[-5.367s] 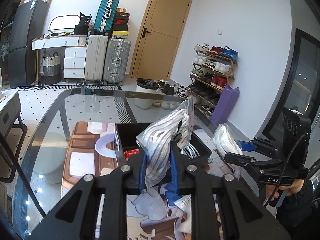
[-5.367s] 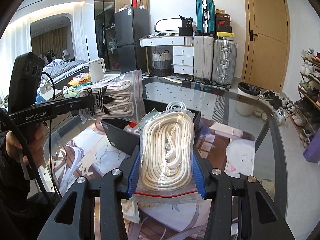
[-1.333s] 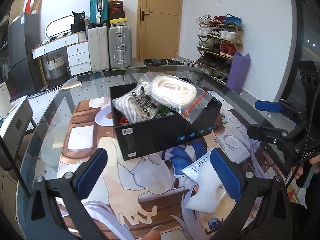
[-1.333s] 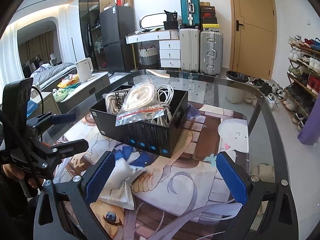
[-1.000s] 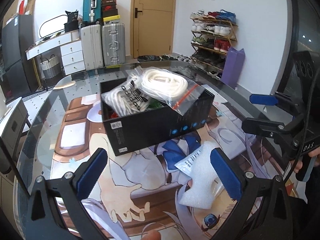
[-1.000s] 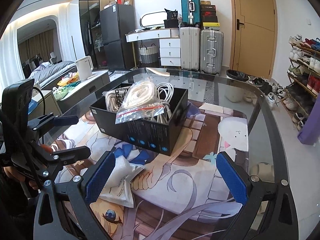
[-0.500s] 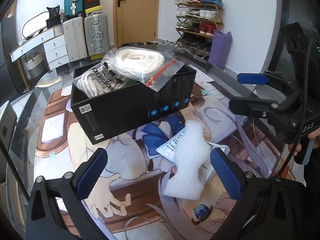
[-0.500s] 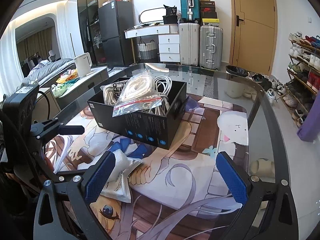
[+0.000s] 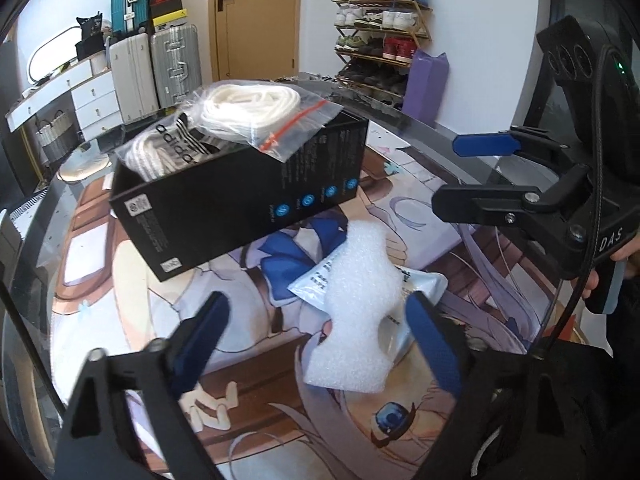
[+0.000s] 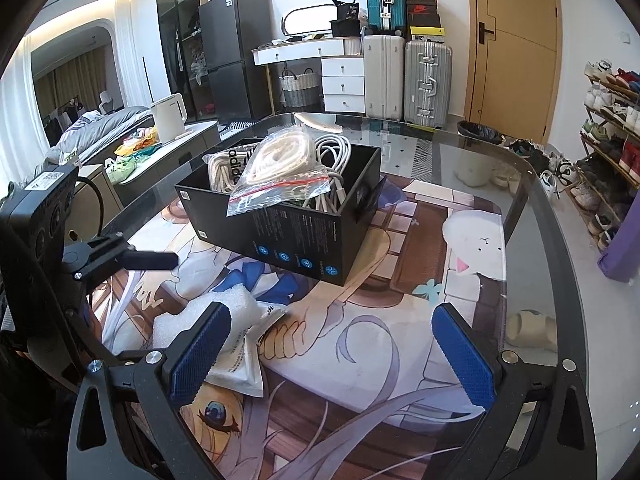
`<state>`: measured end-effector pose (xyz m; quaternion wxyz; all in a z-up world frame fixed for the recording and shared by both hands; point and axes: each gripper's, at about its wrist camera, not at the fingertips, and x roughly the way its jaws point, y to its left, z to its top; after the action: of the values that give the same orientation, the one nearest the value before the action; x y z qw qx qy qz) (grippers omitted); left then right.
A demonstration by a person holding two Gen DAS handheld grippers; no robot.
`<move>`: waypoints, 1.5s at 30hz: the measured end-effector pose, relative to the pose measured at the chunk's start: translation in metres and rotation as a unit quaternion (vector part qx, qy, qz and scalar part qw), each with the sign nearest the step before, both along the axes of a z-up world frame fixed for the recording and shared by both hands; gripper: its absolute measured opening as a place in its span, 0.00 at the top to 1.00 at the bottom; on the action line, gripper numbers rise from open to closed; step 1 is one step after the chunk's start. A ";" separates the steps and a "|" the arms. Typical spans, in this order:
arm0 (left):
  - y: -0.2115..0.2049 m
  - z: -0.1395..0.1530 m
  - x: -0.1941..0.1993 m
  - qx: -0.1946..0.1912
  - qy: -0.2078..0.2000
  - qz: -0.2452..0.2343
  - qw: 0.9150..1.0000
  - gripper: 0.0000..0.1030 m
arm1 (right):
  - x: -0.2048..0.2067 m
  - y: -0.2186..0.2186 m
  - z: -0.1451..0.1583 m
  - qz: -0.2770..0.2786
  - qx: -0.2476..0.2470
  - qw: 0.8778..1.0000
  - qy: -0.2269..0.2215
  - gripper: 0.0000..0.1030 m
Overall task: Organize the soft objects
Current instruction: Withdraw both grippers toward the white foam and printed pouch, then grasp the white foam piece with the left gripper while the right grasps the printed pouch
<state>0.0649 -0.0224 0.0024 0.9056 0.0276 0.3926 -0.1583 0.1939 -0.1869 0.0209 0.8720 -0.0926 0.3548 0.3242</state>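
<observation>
- Foam piece (image 9: pixel 360 304), white and waisted, lies on a printed white pouch (image 9: pixel 416 284) on the tabletop (image 10: pixel 528 208), just in front of the black box (image 9: pixel 240 208).
- We read "adidas" on the bagged laces (image 9: pixel 168 148) in the box; a zip bag of white rope (image 9: pixel 256 108) rests on top.
- Our left tool (image 9: pixel 320 336) has just been closing; its pads flank the foam without pressing it.
- Our right tool (image 10: pixel 332 348), marked "DAS", stands wide open and empty.
</observation>
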 end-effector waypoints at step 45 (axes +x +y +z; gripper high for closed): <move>0.071 0.039 -0.007 -0.061 -0.055 0.081 0.993 0.66 | -0.018 0.094 -0.059 0.048 -0.085 0.994 0.053 0.01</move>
<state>0.0580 0.0491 0.0411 0.9356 -0.0512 0.3328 -0.1065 0.1755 -0.0924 -0.0377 0.8242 -0.1659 0.4221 0.3392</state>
